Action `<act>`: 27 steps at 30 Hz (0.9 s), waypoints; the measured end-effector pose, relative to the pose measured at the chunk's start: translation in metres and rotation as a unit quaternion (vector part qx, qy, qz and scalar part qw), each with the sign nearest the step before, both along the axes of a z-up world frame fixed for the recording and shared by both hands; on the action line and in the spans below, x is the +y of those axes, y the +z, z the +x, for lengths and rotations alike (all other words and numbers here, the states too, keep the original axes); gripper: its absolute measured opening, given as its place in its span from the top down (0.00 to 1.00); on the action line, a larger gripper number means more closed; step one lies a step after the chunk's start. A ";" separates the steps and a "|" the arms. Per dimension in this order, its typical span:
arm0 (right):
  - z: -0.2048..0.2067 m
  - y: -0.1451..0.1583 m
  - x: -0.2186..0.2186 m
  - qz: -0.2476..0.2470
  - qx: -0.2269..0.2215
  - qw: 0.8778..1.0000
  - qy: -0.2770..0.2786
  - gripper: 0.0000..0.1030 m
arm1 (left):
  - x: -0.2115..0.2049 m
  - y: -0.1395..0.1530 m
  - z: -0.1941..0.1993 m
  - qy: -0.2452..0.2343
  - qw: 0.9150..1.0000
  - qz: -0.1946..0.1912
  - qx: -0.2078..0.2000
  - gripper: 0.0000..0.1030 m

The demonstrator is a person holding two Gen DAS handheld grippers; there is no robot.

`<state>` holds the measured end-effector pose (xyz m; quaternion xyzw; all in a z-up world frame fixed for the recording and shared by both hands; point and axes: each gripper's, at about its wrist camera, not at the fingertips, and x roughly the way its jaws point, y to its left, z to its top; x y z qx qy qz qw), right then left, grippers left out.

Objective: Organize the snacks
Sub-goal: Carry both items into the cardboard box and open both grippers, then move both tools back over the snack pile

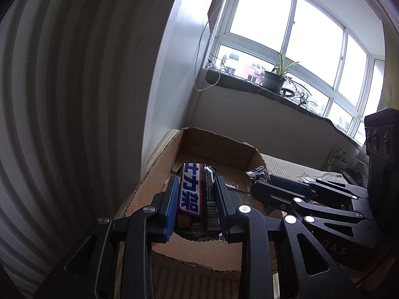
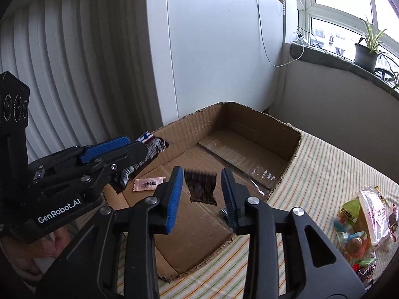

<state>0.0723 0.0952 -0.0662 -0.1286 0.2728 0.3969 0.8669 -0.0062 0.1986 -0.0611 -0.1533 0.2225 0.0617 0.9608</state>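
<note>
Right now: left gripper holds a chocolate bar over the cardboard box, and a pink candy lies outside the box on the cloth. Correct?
Not quite. In the right wrist view the pink candy lies inside the cardboard box, on its floor. The left gripper does hold the chocolate bar over the box.

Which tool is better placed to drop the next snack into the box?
Left. The left tool is shut on the chocolate bar above the cardboard box; the right tool is open, its dark wrapper already loose.
</note>
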 end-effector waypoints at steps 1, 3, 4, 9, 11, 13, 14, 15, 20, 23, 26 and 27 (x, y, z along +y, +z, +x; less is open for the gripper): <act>0.000 -0.003 -0.002 -0.001 -0.002 1.000 -0.003 0.58 | 0.001 -0.001 0.000 0.002 1.000 -0.001 0.002 0.72; 0.001 -0.009 -0.005 -0.002 0.004 1.000 -0.006 0.57 | 0.004 -0.001 -0.001 0.006 1.000 0.001 0.001 0.52; 0.001 -0.010 -0.007 0.000 0.006 1.000 -0.009 0.57 | 0.005 -0.001 -0.003 0.013 1.000 0.004 -0.001 0.42; -0.003 -0.008 -0.010 0.006 0.001 1.000 -0.010 0.49 | 0.009 0.004 -0.009 0.019 1.000 0.005 -0.006 0.40; -0.009 -0.005 -0.009 0.009 -0.009 1.000 -0.006 0.33 | 0.010 0.008 -0.010 0.022 1.000 0.005 -0.010 0.36; -0.016 -0.002 -0.008 0.013 -0.021 1.000 -0.001 0.32 | 0.012 0.011 -0.013 0.027 1.000 0.003 -0.012 0.33; -0.020 0.000 -0.007 0.013 -0.027 1.000 0.000 0.29 | 0.013 0.012 -0.014 0.029 0.999 0.002 -0.013 0.33; -0.024 0.001 -0.006 0.013 -0.033 0.999 0.001 0.25 | 0.014 0.014 -0.017 0.032 0.999 0.001 -0.014 0.33; -0.037 0.008 -0.014 0.023 -0.056 0.998 -0.007 0.09 | 0.017 0.019 -0.028 0.041 0.999 0.001 -0.012 0.31; -0.039 0.010 -0.024 0.029 -0.056 0.998 -0.012 0.08 | 0.014 0.025 -0.030 0.044 0.999 0.009 -0.010 0.31; -0.039 0.010 -0.040 0.040 -0.052 0.998 -0.023 0.08 | 0.006 0.031 -0.031 0.045 0.999 0.017 -0.010 0.31; -0.038 0.009 -0.046 0.043 -0.052 0.997 -0.028 0.08 | 0.003 0.033 -0.030 0.043 0.999 0.019 -0.009 0.31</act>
